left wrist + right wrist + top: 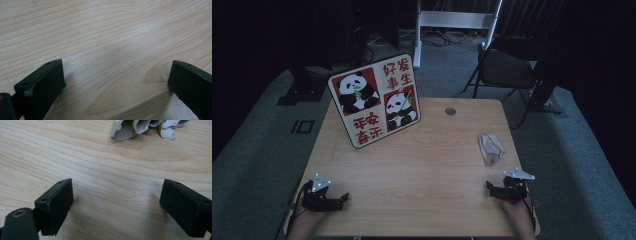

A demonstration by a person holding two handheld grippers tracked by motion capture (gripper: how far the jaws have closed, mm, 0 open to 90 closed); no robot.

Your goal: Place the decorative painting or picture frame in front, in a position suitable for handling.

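A: Where's the cloth (491,146)?

B: Crumpled on the bench (422,165), near your right gripper (498,190) and just ahead of it. Both grippers rest with jaws apart and empty; the left gripper (337,200) is well away.

A: Risks?

B: Come in too shallow and you'll likely pinch one loose fold, so the cloth slips or drags.
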